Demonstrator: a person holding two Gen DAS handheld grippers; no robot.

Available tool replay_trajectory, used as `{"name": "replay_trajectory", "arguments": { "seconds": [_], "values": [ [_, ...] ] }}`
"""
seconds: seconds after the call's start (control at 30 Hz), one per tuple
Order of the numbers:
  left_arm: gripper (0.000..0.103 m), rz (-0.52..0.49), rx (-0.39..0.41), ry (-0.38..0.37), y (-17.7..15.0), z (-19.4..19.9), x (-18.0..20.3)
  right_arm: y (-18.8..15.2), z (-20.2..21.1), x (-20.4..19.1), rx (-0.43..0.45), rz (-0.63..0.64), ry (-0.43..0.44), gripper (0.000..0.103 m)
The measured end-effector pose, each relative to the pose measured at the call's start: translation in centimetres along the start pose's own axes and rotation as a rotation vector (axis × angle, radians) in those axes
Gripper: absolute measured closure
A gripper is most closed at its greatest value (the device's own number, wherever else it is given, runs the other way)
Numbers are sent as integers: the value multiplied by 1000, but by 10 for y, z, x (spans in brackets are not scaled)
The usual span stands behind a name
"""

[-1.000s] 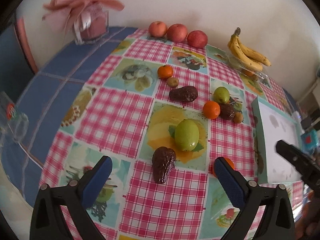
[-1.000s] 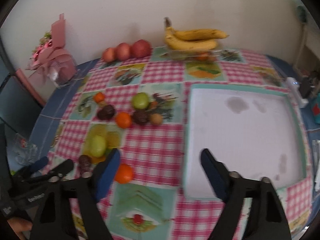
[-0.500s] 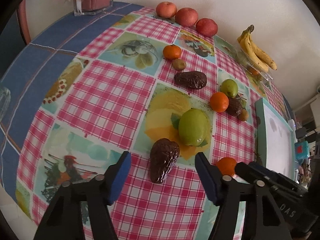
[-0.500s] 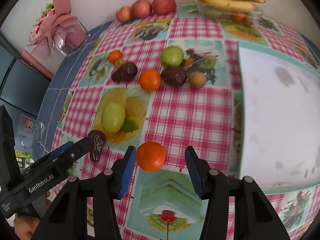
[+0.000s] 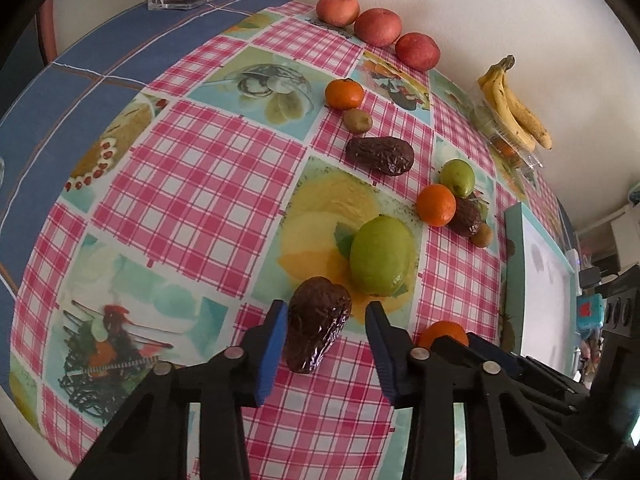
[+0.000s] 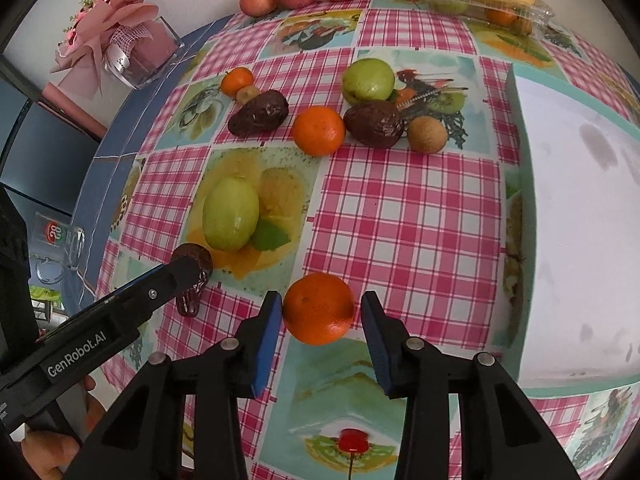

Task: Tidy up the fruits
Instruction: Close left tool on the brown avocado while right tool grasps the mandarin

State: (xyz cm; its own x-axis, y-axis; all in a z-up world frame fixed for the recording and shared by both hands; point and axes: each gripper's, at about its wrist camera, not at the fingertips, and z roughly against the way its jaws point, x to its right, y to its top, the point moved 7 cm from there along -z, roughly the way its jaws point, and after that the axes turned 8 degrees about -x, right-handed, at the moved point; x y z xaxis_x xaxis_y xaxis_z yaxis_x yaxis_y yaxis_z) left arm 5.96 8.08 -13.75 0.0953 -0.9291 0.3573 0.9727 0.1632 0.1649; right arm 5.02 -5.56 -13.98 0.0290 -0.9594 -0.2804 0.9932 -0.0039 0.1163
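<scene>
Both grippers are closing in on fruit at the near edge of the checked tablecloth (image 5: 192, 168). The left gripper (image 5: 326, 340) has the dark wrinkled avocado (image 5: 318, 322) between its jaws, left pad about touching, right pad with a gap. The right gripper (image 6: 318, 330) brackets the orange (image 6: 319, 308), not quite clamped either. I'd guess the avocado is soft and bruises easily, so squeeze its thick middle gently. The orange looks firm but round and rolly; take it across its widest part.
</scene>
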Motion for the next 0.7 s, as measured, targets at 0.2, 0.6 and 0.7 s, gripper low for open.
{"name": "replay_trajectory", "arguments": {
  "seconds": [0.2,0.6,0.7],
  "values": [
    [77,13,10,-5,1,2,-3,0,-4,-1,-8,-3,11,63],
    [87,13,31,0,3,5,0,0,-2,0,5,-2,16,64],
    [85,27,25,-7,4,3,-3,-1,1,2,8,-1,10,65]
  ]
}}
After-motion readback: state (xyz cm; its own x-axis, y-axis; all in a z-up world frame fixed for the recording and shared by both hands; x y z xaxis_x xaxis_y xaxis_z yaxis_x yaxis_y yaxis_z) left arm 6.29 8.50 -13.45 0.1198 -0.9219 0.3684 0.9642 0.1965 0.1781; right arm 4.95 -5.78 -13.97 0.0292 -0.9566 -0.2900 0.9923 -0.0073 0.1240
